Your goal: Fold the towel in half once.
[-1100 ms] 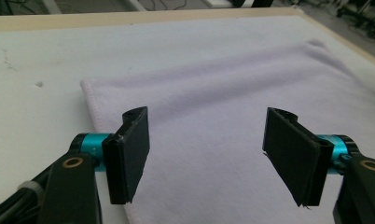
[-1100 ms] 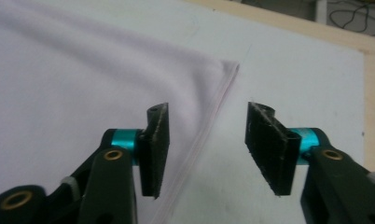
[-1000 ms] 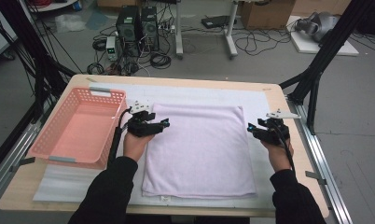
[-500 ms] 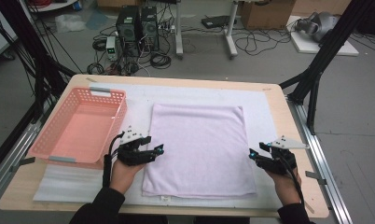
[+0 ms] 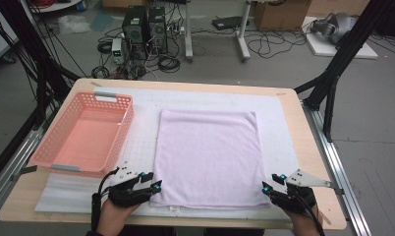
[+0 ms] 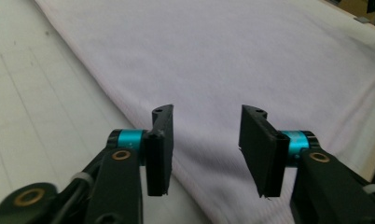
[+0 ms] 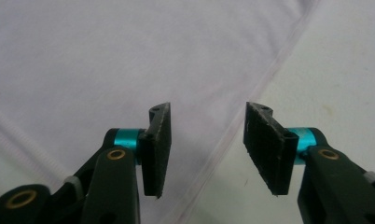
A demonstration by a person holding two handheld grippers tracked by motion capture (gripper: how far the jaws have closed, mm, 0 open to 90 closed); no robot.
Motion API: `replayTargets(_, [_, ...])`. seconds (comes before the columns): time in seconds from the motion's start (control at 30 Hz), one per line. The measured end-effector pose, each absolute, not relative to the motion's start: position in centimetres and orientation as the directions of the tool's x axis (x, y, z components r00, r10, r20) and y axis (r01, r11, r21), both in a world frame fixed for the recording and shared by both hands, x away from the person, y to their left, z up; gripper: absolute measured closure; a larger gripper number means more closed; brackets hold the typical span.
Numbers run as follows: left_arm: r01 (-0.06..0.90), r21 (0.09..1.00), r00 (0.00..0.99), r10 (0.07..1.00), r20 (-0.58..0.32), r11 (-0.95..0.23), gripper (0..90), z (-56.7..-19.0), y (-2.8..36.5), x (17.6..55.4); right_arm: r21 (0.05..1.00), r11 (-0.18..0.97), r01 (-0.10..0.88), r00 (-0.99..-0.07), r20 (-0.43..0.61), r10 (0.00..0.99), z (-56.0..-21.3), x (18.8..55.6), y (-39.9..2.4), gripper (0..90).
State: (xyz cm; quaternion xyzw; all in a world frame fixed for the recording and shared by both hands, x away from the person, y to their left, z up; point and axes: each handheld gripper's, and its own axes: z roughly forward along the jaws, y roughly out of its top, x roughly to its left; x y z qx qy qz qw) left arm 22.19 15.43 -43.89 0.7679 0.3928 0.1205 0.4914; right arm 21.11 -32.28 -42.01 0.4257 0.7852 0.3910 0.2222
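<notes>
We hold both hands low at the near edge, our left gripper (image 5: 155, 186) pointing inward to the right with its jaws parted after just closing partway, and our right gripper (image 5: 267, 187) pointing inward to the left, jaws likewise apart, nothing pinched between either pair.

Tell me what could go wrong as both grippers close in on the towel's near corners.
The left gripper, whose jaws have just been closing, and the right gripper are open over the towel edges: a shallow bite may slip off the hem. Uneven grabs could skew the fold. The basket sits near the left hand.
</notes>
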Motion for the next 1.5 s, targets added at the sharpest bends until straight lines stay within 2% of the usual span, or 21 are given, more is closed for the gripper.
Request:
replayTargets(0.1, [0.49, 0.843, 0.662, 0.724, -0.193, -0.223, 60.4, -44.1, 16.0, 21.1, 0.798, 0.348, 0.492, -0.56, -0.015, 0.828, -42.0, 20.0, -32.4, 56.7])
replayTargets(0.2, [0.506, 0.827, 0.658, 0.73, -0.186, -0.245, 60.6, -44.4, 16.3, 20.4, 0.79, 0.352, 0.502, -0.588, 0.013, 0.809, -42.2, 19.3, -32.4, 59.2])
replayTargets(0.33, [0.516, 0.808, 0.663, 0.73, -0.166, -0.285, 60.7, -44.8, 15.9, 20.0, 0.756, 0.412, 0.509, -0.644, 0.016, 0.765, -42.8, 19.0, -31.7, 61.7])
replayTargets(0.4, [0.508, 0.801, 0.672, 0.727, -0.138, -0.317, 63.8, -45.0, 15.6, 19.9, 0.737, 0.43, 0.521, -0.664, 0.034, 0.747, -43.2, 19.1, -31.4, 62.2])
replayTargets(0.47, [0.498, 0.798, 0.688, 0.715, -0.125, -0.339, 71.6, -45.2, 15.3, 19.7, 0.727, 0.443, 0.524, -0.677, 0.04, 0.735, -43.5, 19.1, -31.4, 62.5])
replayTargets(0.5, [0.496, 0.798, 0.691, 0.712, -0.123, -0.343, 78.8, -45.2, 15.2, 19.7, 0.722, 0.446, 0.53, -0.682, 0.05, 0.73, -43.6, 19.0, -31.4, 65.2])
replayTargets(0.6, [0.481, 0.799, 0.689, 0.719, -0.09, -0.361, 84.4, -45.1, 14.9, 19.5, 0.713, 0.447, 0.54, -0.688, 0.068, 0.722, -44.0, 19.2, -31.7, 72.1])
replayTargets(0.7, [0.471, 0.804, 0.69, 0.72, -0.079, -0.363, 85.6, -44.8, 15.0, 19.4, 0.711, 0.448, 0.542, -0.69, 0.072, 0.72, -44.1, 19.3, -31.8, 84.9])
replayTargets(0.8, [0.454, 0.83, 0.694, 0.713, -0.102, -0.323, 85.7, -44.2, 15.5, 19.3, 0.712, 0.461, 0.53, -0.697, 0.055, 0.715, -44.1, 19.2, -31.6, 88.1])
replayTargets(0.93, [0.442, 0.847, 0.701, 0.703, -0.119, -0.297, 85.6, -43.7, 15.9, 19.0, 0.723, 0.454, 0.52, -0.698, 0.054, 0.714, -43.7, 19.1, -31.7, 88.0])
replayTargets(1.03, [0.437, 0.854, 0.703, 0.699, -0.129, -0.282, 85.4, -43.6, 16.1, 18.9, 0.741, 0.425, 0.519, -0.703, 0.087, 0.706, -43.1, 19.0, -32.0, 66.4])
replayTargets(1.17, [0.433, 0.86, 0.705, 0.696, -0.138, -0.268, 85.6, -43.5, 16.2, 18.9, 0.723, 0.473, 0.504, -0.735, 0.072, 0.674, -43.6, 18.9, -31.8, 61.3])
replayTargets(1.23, [0.439, 0.858, 0.707, 0.692, -0.147, -0.266, 85.7, -43.5, 16.2, 18.9, 0.714, 0.49, 0.499, -0.739, 0.055, 0.672, -43.7, 18.9, -31.7, 69.1])
replayTargets(1.3, [0.448, 0.853, 0.706, 0.691, -0.155, -0.267, 85.9, -43.6, 16.2, 18.9, 0.707, 0.511, 0.49, -0.743, 0.032, 0.668, -43.7, 18.9, -31.5, 84.9])
replayTargets(1.5, [0.469, 0.839, 0.708, 0.685, -0.171, -0.276, 86.3, -43.5, 16.3, 18.4, 0.714, 0.528, 0.46, -0.76, 0.01, 0.65, -43.3, 18.6, -31.6, 88.7])
